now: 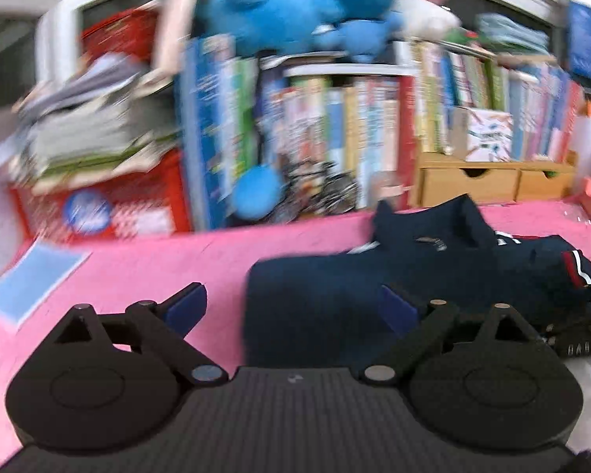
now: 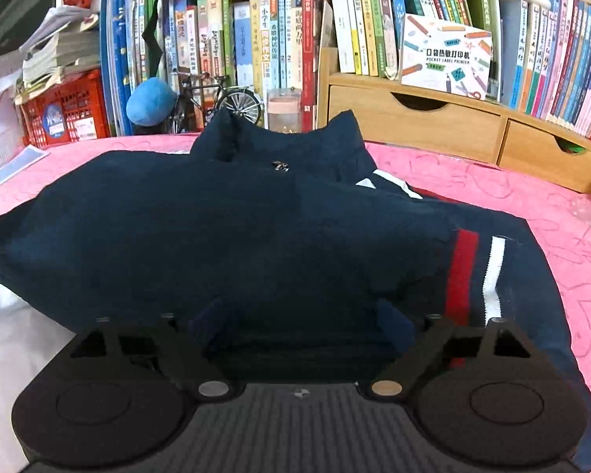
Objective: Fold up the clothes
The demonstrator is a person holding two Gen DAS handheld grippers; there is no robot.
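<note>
We're looking along our left gripper (image 1: 293, 307) and the jaws stand wide apart, nothing between them, blue pads on black linkage arms. The left jaw hangs over bare pink worktop (image 1: 145, 268), a soft cover with a fuzzy look. The right jaw sits over the near corner of the navy garment (image 1: 335, 295), a dark matte knit lying in a folded block ahead and to the right of the jaws. Its stand-up collar rises at the far end, and a cuff with red and white stripes (image 1: 573, 272) pokes out to the far right. This view is smeared with motion blur, so fine detail is lost.

Over to our right gripper (image 2: 307, 327): the jaws are spread here too, and the garment (image 2: 216, 236) bulks up right at them, filling the space ahead. The cloth is dark against dark pads, so we cannot tell whether any fabric is pinched. The ribbed cuff (image 2: 476, 272) lies just right of the right jaw, one broad red band and one narrow white one. The collar's two points stand up beyond the jaws, with a small metal zip pull (image 2: 280, 166) below them.

Behind it all, upright book spines (image 2: 279, 31), a pale wooden drawer unit (image 2: 433, 126), a red plastic crate (image 2: 63, 114) and a little model bicycle (image 2: 216, 98).
</note>
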